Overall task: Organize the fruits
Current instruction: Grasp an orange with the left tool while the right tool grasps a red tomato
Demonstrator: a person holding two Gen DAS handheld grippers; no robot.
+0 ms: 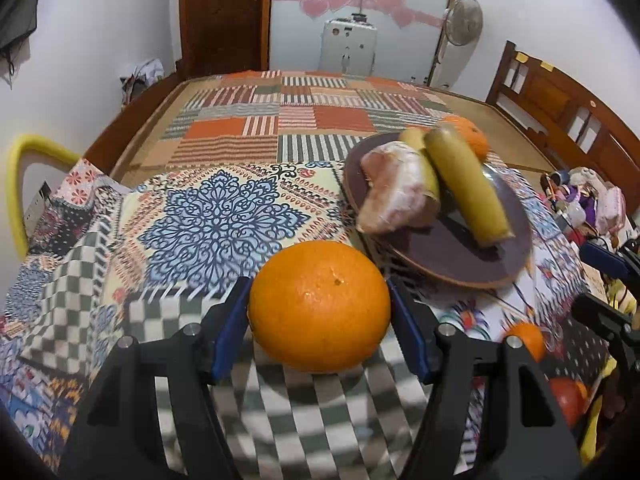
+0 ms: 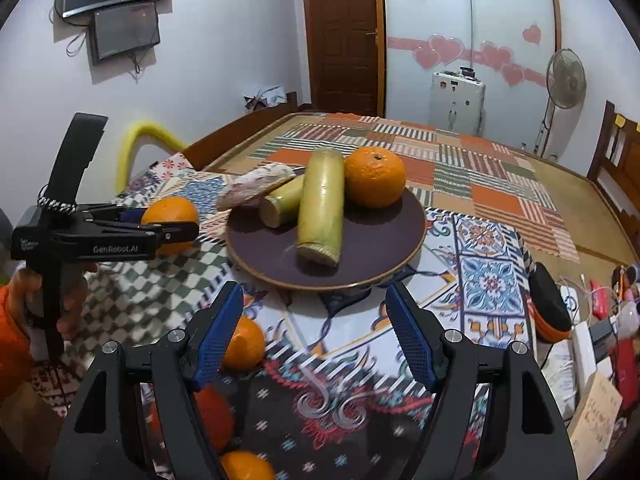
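Left tool (image 1: 319, 304): blue-padded fingers (image 1: 230, 330) closed on a large orange (image 1: 319, 306), one pad against each side of the fruit, held near the camera over the checked part of the patterned cloth (image 1: 208, 216) covering the surface; seen from the right wrist view, the same tool (image 2: 182, 226) sits at far left with the orange (image 2: 170, 216) between its tips, gripped by a hand (image 2: 60, 292) in an orange sleeve; right tool (image 2: 316, 340): jaws wide, nothing between them, poised over the cloth (image 2: 486, 276) just near of the plate; dark plate (image 2: 372, 240) with a tan rim: on the cloth, right of the held orange; on it, a long yellow-green cut stalk piece (image 2: 322, 208) lying near-to-far, a shorter piece (image 2: 282, 200) to its left, a pale pink-white chunk (image 2: 256, 186) overhanging the left rim, and a second orange (image 2: 374, 182) at the far side, touching the long piece; in the left wrist view the plate (image 1: 452, 264) lies to the right, with the chunk (image 1: 394, 188) and long piece (image 1: 466, 184) across it; further oranges: one (image 2: 240, 344) partly behind the right tool's left finger, others (image 2: 244, 466) at the near edge, blurred; behind the surface, a bed with a patchwork cover (image 2: 460, 152), a wooden door (image 2: 340, 36), a standing fan (image 2: 564, 80)
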